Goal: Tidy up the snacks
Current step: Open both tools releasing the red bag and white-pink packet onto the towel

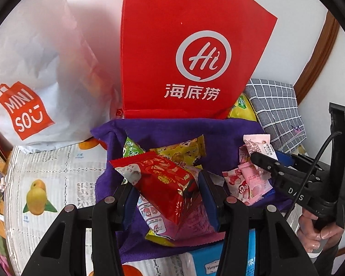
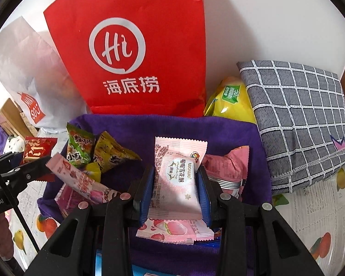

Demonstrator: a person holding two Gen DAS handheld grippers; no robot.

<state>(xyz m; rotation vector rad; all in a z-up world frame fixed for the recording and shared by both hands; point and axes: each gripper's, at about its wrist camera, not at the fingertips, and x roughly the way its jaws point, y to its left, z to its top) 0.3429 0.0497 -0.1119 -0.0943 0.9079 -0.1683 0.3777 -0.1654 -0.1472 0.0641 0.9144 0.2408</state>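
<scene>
I record my left hand-held gripper (image 1: 168, 195) clamped on a glossy red foil snack packet with gold print (image 1: 163, 179), held over a purple fleece cloth (image 1: 218, 133). My right hand-held gripper (image 2: 176, 191) is closed on a pale pink crimped-edge pastry packet (image 2: 177, 179), upright between the blue pads, above another pink packet (image 2: 174, 230). Green and yellow snack packets (image 2: 99, 151) lie on the cloth's left part. Behind stand a red paper bag with white logo (image 2: 135, 53) and a white Miniso bag (image 1: 34, 80). The worktop carries a fruit-printed covering (image 1: 48, 184); a grey checked cushion (image 2: 299, 119) rests against the white wall.
</scene>
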